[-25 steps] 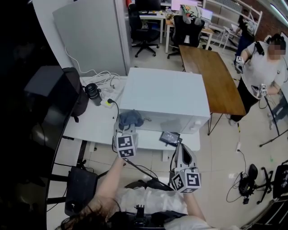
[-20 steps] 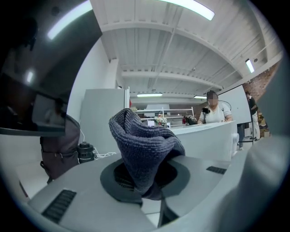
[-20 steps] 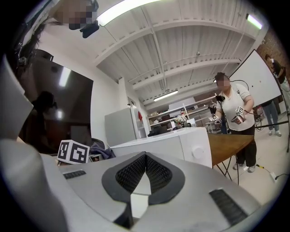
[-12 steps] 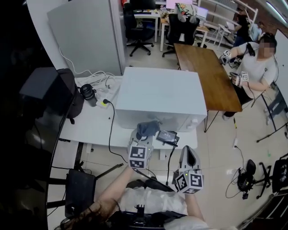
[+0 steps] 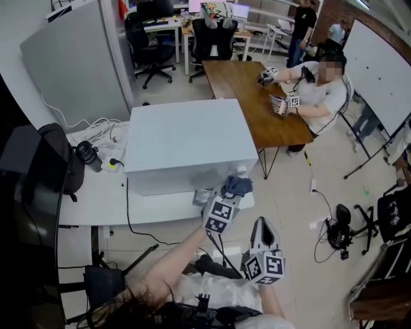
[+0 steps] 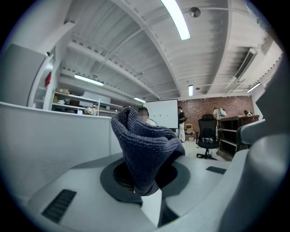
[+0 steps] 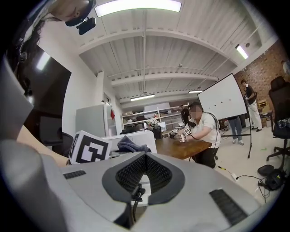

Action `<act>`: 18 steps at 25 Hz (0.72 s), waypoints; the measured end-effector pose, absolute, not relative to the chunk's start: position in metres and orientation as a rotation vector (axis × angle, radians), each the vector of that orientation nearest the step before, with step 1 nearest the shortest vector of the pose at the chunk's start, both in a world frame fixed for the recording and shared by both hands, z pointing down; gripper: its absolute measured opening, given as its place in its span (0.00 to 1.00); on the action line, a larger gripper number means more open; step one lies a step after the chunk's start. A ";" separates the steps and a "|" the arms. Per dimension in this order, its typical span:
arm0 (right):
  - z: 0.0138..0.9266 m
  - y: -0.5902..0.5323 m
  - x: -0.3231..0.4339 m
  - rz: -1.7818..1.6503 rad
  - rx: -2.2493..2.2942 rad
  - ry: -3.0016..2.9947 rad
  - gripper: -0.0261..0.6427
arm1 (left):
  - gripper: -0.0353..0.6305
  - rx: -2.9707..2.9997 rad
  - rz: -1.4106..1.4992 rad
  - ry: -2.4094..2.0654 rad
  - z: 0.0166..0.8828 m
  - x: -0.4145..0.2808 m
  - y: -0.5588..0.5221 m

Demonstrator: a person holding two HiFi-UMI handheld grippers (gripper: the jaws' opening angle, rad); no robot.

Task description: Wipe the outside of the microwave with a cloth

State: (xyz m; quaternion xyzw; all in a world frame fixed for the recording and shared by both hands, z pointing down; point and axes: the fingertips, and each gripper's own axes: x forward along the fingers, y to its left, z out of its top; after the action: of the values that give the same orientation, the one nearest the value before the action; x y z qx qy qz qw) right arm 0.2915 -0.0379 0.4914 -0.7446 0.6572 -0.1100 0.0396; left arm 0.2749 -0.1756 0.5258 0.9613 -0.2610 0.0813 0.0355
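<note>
At microwave (image 5: 186, 138) front-right corner: L gripper (image 5: 231, 193) clamps cloth (image 5: 239, 185); wood table (image 5: 250, 96) beyond.

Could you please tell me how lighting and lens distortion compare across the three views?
Head view: even light, little distortion, the left edge lost in shadow, the microwave clear. Left gripper view: heavy fisheye with black corners, a strip light glaring, the cloth sharp. Right gripper view: same fisheye, a panel light blown out at the top.

Microwave (image 5: 186, 144): on bench (image 5: 90, 199), toward its right edge. Cloth (image 5: 237, 186): at microwave's front right corner, in left gripper (image 5: 229, 195). Right gripper (image 5: 262, 225): beyond bench's front edge.
</note>
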 end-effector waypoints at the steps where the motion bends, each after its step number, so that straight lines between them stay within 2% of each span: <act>1: 0.491 -0.036 0.294 -0.336 -2.291 2.006 0.06 | 0.12 2.948 0.266 -0.797 0.530 0.281 -0.178; 8: 0.488 -0.037 0.294 -0.337 -2.292 2.019 0.06 | 0.12 2.865 0.331 -0.924 0.549 0.264 -0.205; 13: 0.491 -0.053 0.281 -0.350 -2.234 2.086 0.06 | 0.12 2.770 0.292 -1.145 0.551 0.195 -0.224; 18: 0.491 -0.075 0.249 -0.355 -2.119 2.207 0.06 | 0.12 2.736 0.373 -1.331 0.561 0.117 -0.234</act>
State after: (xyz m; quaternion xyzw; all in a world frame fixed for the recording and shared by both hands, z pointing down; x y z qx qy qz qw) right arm 0.2488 -0.0749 0.4913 -0.6877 0.7161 -0.1153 0.0308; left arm 0.1174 -0.2344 0.5613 0.8918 -0.4340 0.1217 0.0383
